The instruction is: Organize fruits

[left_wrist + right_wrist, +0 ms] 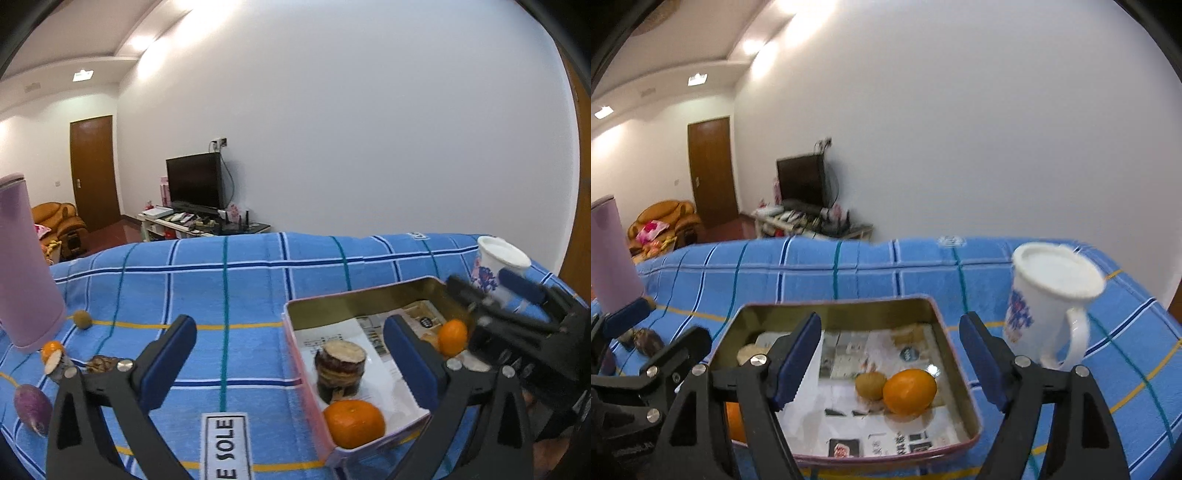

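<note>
A pink-rimmed metal tin point(295, 306) sits on the blue checked cloth and also shows in the right wrist view point(945, 332). In it lie a big orange point(354, 424), a small orange point(452, 337) point(909, 391), a brown kiwi-like fruit point(870, 386) and a stack of round dark slices point(340, 369). My left gripper point(290, 360) is open and empty at the tin's near left corner. My right gripper point(890, 358) is open and empty above the tin; it shows in the left wrist view point(487, 291) at the tin's far right.
Left of the tin on the cloth lie a small brown fruit point(82, 318), a cut orange piece point(51, 350), a walnut-like lump point(99, 364) and a purple radish point(33, 408). A tall pink cup point(26, 266) stands far left. A white mug point(1052, 302) stands right of the tin.
</note>
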A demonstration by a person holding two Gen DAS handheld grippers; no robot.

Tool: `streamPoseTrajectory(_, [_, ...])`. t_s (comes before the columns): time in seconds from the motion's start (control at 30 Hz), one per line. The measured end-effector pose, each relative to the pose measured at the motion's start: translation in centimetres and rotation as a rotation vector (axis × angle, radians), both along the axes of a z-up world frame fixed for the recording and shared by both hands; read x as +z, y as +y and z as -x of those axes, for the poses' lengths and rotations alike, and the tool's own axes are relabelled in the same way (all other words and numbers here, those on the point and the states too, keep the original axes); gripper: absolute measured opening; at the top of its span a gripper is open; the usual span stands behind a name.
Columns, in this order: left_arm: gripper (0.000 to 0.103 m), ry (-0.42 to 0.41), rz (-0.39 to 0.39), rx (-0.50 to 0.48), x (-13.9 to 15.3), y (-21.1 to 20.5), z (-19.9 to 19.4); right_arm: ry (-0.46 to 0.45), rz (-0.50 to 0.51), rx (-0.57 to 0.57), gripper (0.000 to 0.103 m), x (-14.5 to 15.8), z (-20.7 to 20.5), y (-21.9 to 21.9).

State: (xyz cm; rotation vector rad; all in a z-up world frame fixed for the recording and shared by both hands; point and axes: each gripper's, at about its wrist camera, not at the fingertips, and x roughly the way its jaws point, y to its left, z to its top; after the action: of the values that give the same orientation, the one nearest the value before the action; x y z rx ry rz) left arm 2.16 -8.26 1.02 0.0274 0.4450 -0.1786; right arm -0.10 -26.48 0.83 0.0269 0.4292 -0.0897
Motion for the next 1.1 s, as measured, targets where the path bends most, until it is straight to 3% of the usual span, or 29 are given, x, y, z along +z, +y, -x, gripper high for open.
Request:
streamPoseTrajectory(0.17, [0.103,0.002,0.004,0.035,0.0,0.9,-0.1,-0.168,-0.011,-0.032,0.079,0.9,1.8,-0.8])
streamPoseTrajectory(0.23, [0.103,-0.002,-0.006,0.05,-0.1,1.1,-0.1,-0.194,-0.014,-0.051,0.085,1.0,2.2,-1.0])
streamPoseTrajectory(1.1, [0.103,0.011,-0.044,0.127,-0.8,5.2,1.4,-0.124,-0.098,-0.077,0.088,-0.1,2.9,0.4])
